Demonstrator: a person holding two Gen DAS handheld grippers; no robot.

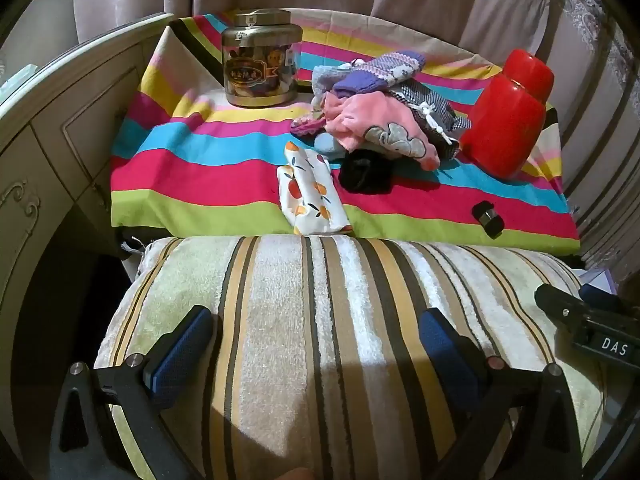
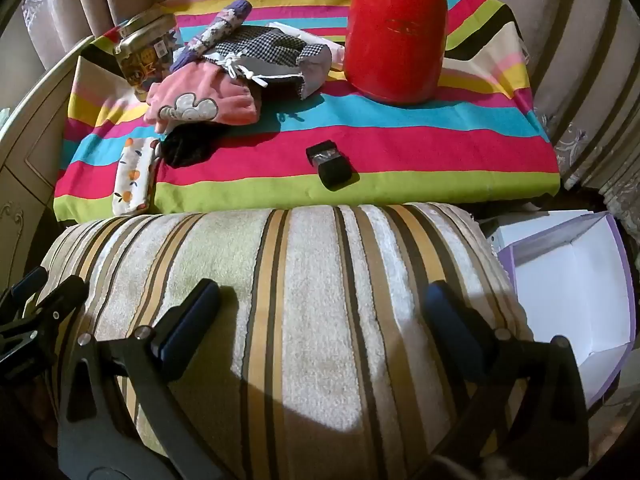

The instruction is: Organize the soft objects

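orange-print pouch (image 1: 310,190), long axis toward striped cushion (image 1: 320,320)

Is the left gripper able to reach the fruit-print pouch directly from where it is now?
Probably yes. The left gripper is open above the striped cushion, and the fruit-print pouch lies just beyond it at the table edge, uncovered.

Fluffy striped towel cloth (image 1: 320,320), glossy red canisters (image 1: 504,128), shiny metal-lidded jar (image 1: 260,60).
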